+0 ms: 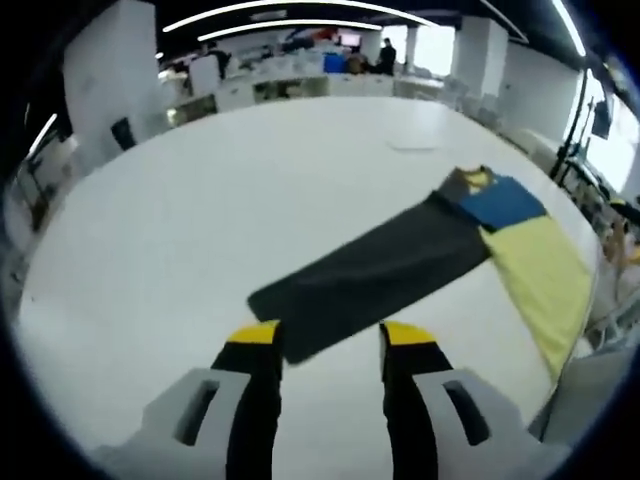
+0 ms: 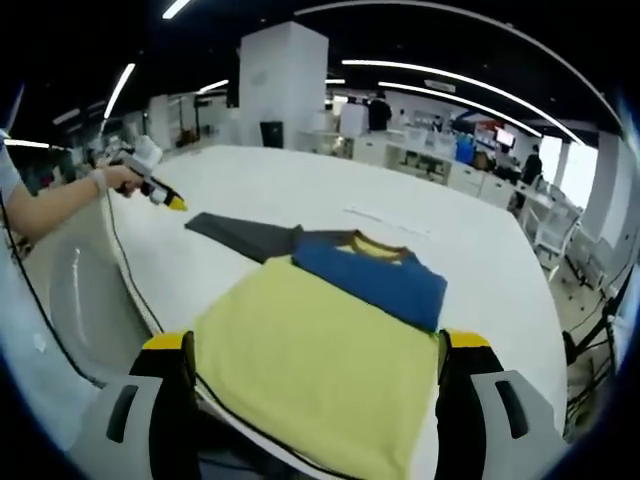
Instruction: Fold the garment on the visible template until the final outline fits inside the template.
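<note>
In the left gripper view the left gripper [image 1: 330,340] has its jaws spread, yellow tips apart, with nothing between them. It hovers over the white desk [image 1: 180,230]. Just ahead of the tips lies the end of the dark sleeve [image 1: 370,275] of the garment [image 1: 500,240], stretched flat on the desk and running away to the upper right. Past the sleeve comes the blue chest panel [image 1: 505,203] with a yellow collar, and to its right the yellow body [image 1: 545,280], which reaches toward the desk's edge. I cannot make out a template outline under the cloth.

In the right gripper view the right gripper [image 2: 315,345] is also spread wide, its two yellow-tipped jaws standing at either side of the yellow hem. Whether they touch the cloth cannot be told. The yellow body [image 2: 310,370] lies flat directly ahead between the jaws, the blue panel [image 2: 375,280] beyond it, and the dark sleeve [image 2: 245,238] stretches off to the far left. Further left, well apart from this gripper, a person's hand [image 2: 110,178] holds the left gripper [image 2: 165,198], its yellow tip just above the sleeve's far end. A thin black cable [image 2: 125,275] trails across the desk's near edge. Beyond the desk [image 2: 470,240] are office furniture and ceiling lights.
</note>
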`<state>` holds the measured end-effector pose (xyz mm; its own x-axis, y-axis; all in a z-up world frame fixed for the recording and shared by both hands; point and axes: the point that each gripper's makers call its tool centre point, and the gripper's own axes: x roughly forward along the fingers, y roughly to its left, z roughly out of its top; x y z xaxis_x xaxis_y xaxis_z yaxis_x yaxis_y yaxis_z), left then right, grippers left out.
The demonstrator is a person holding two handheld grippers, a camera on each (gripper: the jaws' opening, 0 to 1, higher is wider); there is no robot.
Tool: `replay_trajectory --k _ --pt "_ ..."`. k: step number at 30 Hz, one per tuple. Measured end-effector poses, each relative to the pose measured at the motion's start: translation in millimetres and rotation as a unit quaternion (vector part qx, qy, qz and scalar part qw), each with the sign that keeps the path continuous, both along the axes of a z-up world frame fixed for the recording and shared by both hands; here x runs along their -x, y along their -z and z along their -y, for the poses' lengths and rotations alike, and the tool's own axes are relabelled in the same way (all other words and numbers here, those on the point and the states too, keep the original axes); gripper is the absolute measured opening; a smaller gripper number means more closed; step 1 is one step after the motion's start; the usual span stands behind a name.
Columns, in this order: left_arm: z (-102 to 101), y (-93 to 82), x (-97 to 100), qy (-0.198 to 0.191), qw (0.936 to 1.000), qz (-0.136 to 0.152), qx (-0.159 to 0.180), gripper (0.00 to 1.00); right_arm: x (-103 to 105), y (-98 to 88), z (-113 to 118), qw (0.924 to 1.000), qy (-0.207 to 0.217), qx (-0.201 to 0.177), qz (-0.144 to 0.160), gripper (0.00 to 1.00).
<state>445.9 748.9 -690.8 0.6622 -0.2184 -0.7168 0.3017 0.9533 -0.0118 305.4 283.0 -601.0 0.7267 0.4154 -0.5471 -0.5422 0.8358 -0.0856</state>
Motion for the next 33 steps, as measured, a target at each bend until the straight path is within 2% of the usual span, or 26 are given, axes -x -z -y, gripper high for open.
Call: replay_trajectory --k 4,8,12,16,19,24,27,33 --pt "-5.8 1.5 -6.2 -0.01 0.9999 0.004 0.003 0.32 -2.8 -4.2 1.8 0.9999 0.01 -0.003 0.007 1.0" --pt "-11.9 5.2 -9.3 -0.017 0.9998 0.0 0.001 0.29 -0.9 -1.3 0.5 1.0 0.007 0.003 0.0 1.0" --pt "-13.4 9.6 -14.3 -0.031 0.9992 -0.004 0.024 0.13 -0.8 -0.3 0.8 0.9999 0.01 0.004 -0.003 1.0" --pt "-13.8 17.2 -16.0 -0.026 0.9996 -0.009 0.012 0.19 -0.9 -0.7 -0.8 0.9999 0.011 0.002 -0.002 1.0" --pt "-18.3 21.1 -17.7 -0.035 0.9993 -0.01 0.008 0.15 -1.3 0.1 -0.4 0.9999 0.012 0.004 -0.003 1.0" --pt "-26.7 30.2 -18.8 -0.056 0.9983 -0.009 0.01 0.13 -0.4 -0.3 -1.7 0.9999 0.007 0.006 -0.006 1.0" --pt "-30.0 31.5 -21.4 -0.081 0.9963 0.004 0.028 0.13 -1.0 -1.3 -1.9 0.9999 0.011 0.002 -0.006 1.0" --pt "-33.4 35.7 -22.1 -0.085 0.9961 0.0 0.023 0.13 -1.8 -2.5 -3.9 0.9999 0.006 0.008 -0.005 1.0"
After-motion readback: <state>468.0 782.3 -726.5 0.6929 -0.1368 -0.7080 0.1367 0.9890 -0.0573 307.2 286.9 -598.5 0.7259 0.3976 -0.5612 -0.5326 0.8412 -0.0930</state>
